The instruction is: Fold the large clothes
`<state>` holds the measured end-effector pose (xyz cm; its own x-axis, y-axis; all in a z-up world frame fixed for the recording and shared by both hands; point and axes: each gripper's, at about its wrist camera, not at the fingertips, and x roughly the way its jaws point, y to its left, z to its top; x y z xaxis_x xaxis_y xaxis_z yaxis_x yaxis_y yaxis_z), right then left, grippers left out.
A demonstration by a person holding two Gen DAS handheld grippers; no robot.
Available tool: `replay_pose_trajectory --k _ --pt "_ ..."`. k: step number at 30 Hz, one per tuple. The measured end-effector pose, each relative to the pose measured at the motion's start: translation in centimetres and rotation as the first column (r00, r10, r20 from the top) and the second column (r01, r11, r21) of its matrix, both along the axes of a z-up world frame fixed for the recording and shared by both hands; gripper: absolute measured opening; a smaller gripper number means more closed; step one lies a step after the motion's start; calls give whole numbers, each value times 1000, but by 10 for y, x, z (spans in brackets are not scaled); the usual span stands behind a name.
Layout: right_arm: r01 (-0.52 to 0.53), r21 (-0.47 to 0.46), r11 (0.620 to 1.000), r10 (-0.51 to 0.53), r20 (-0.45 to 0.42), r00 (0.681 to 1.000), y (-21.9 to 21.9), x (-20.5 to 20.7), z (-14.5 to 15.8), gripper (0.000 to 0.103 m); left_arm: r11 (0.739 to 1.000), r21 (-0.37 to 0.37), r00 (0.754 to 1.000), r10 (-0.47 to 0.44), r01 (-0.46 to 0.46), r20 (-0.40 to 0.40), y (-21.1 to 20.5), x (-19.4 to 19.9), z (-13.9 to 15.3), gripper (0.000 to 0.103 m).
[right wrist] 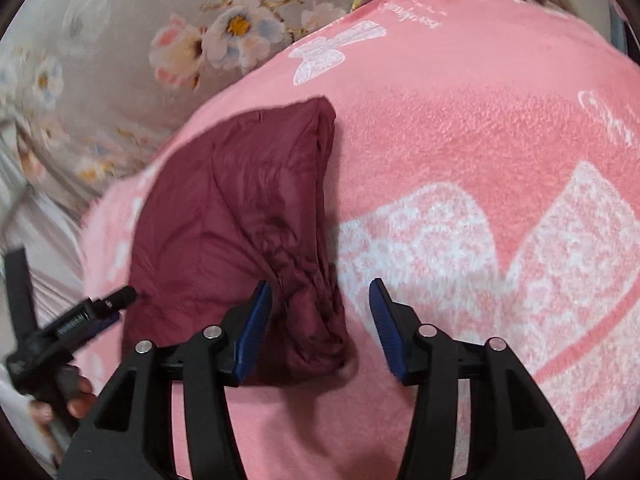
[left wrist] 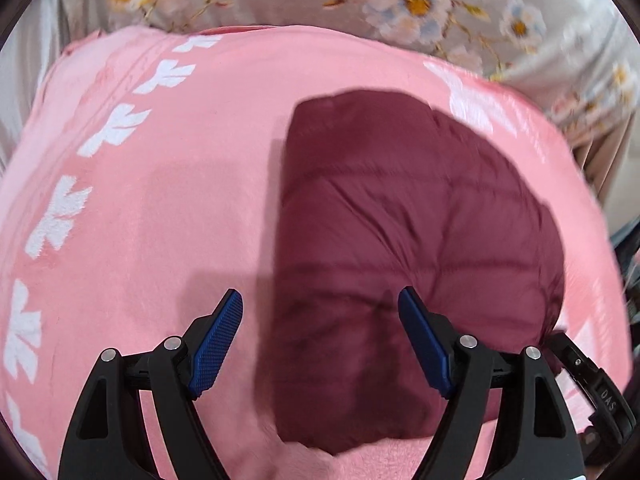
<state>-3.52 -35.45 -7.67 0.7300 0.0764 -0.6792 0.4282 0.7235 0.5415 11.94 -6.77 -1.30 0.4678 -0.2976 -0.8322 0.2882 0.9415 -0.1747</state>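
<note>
A dark maroon quilted puffer garment (left wrist: 400, 240) lies folded into a compact bundle on a pink fleece blanket (left wrist: 160, 200). It also shows in the right wrist view (right wrist: 232, 216), with gathered folds at its near right edge. My left gripper (left wrist: 322, 300) is open and empty, held above the bundle's near left edge. My right gripper (right wrist: 320, 290) is open and empty, over the bundle's near right corner and the blanket (right wrist: 460, 140). The left gripper (right wrist: 116, 300) also shows at the lower left of the right wrist view, and the right one (left wrist: 592, 384) at the lower right of the left wrist view.
The pink blanket has white leaf and bow prints. A grey floral bedsheet (left wrist: 420, 4) lies beyond it at the far side, also visible in the right wrist view (right wrist: 120, 60). A hand (right wrist: 60, 400) grips the left tool's handle.
</note>
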Motion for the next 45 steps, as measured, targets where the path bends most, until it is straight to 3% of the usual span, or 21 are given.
replay_pose_trajectory --k 3,6,8,13,17,20,21,23,25,28,33,41,45 --pt "-1 62 998 -1 31 1000 -16 16 5 64 997 -72 999 11 -14 -53 9 20 -1 77" --pt "-22 106 994 17 41 999 -22 36 2 69 991 -127 994 19 -32 -107 12 41 -11 77" --pt "-38 112 993 36 18 999 -22 53 -6 72 988 -155 991 4 -26 -135 8 47 -19 77" --pt "-75 258 963 68 37 997 -21 74 -37 79 965 -264 978 -55 0 -200 -1 61 -37 79" --pt "-91 242 966 76 70 995 -17 80 -38 81 952 -305 974 -88 21 -208 -10 66 -47 86" --pt "-120 245 962 101 91 991 -12 86 -38 78 960 -275 980 -103 54 -170 -20 64 -44 86" --pt "-145 263 954 120 108 987 -9 89 -39 68 963 -263 982 -108 64 -157 -22 62 -42 83" --pt "-159 254 954 135 110 985 -4 96 -38 61 968 -240 986 -108 75 -125 -25 60 -38 75" --pt "-166 205 965 147 108 983 1 96 -31 43 977 -187 990 -119 104 -71 -30 54 -27 61" --pt "-165 155 974 147 122 982 6 93 -13 25 981 -126 989 -147 147 8 -38 46 -8 42" --pt "-145 38 989 136 182 974 20 77 30 20 976 -58 968 -200 211 154 -52 26 29 32" --pt "-64 -134 989 105 328 939 28 36 114 20 953 -47 881 -256 299 398 -59 -19 111 32" --pt "-19 -194 981 97 403 910 27 19 154 20 942 -39 816 -268 334 512 -62 -37 154 32"
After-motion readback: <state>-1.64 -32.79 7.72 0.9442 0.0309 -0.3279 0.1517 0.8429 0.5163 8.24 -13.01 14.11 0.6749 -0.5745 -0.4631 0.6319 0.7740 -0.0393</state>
